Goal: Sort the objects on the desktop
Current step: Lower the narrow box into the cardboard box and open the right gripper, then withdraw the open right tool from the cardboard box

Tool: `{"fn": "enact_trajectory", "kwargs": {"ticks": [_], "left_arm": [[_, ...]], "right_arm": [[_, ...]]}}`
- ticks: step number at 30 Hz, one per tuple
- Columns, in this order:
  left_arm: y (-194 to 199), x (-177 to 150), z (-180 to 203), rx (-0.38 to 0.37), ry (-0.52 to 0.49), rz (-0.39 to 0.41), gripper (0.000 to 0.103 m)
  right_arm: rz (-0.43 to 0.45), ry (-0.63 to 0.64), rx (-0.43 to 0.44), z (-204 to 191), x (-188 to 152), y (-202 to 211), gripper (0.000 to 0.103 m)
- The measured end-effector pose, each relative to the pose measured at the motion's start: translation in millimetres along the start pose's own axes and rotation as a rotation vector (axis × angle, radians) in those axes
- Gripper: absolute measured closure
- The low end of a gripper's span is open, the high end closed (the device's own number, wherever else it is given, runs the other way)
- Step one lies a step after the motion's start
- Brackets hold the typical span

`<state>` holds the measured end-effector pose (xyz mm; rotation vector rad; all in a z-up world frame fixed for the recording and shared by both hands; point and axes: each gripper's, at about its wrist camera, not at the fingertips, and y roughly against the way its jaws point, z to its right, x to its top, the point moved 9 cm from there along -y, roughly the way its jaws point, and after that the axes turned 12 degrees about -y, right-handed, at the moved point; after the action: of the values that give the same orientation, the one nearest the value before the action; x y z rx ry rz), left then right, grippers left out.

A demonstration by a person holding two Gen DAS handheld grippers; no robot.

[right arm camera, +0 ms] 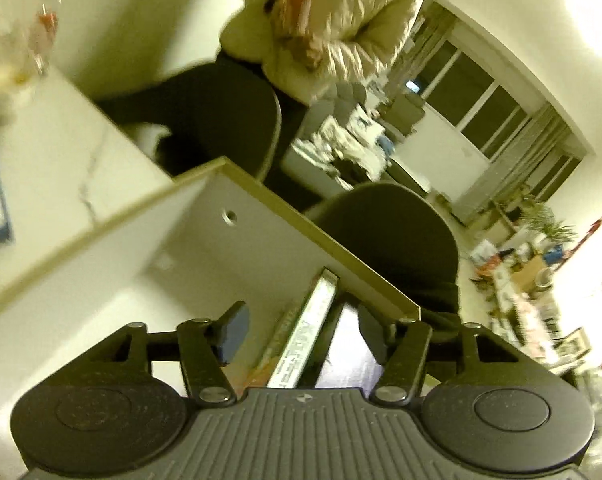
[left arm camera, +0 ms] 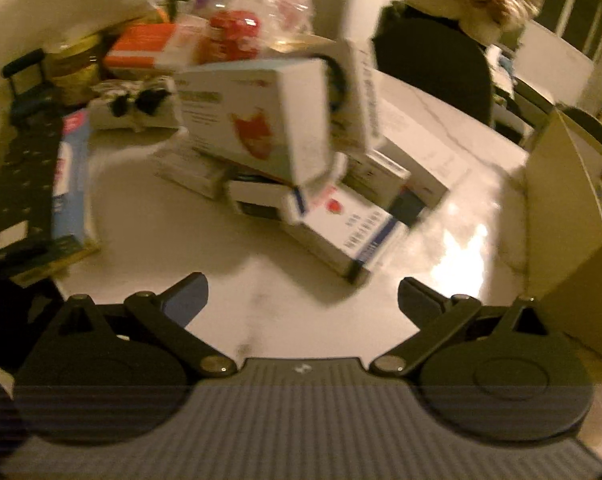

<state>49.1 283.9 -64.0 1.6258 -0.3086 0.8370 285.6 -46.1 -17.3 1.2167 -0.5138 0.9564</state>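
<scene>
Left wrist view: the left gripper [left arm camera: 303, 300] hangs wide open and empty above the surface [left arm camera: 173, 236]; the boxes [left arm camera: 261, 120] lie heaped ahead, light, stiff card, best pinched across narrow sides. Right wrist view: the right gripper [right arm camera: 299, 330] stands parted, pads clear of the books [right arm camera: 305, 340] upright in the bin [right arm camera: 261, 220].

the left wrist view looks steeply down across a white table [left arm camera: 261, 280] at a near pile of boxes [left arm camera: 285, 152]. the right wrist view tilts, looking down into an open storage box [right arm camera: 229, 208] close below. both show a person in a pale jacket [right arm camera: 341, 32] beyond the table.
</scene>
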Motion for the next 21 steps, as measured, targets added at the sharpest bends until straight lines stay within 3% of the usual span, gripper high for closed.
{"fn": "enact_trajectory", "kwargs": {"ticks": [8,16,21], "left_arm": [[8,30,-29,0.020,0.065,0.050,0.000],[10,74,-44,0.000,0.099,0.101,0.000],[-4,93,-50,0.044,0.082,0.094,0.002]], "right_arm": [[0.068,-0.136,0.210,-6,4,71,0.020],[0.121,-0.205,0.394,-26,5,118,0.017],[0.131,-0.231,0.496,-48,4,135,0.016]]}}
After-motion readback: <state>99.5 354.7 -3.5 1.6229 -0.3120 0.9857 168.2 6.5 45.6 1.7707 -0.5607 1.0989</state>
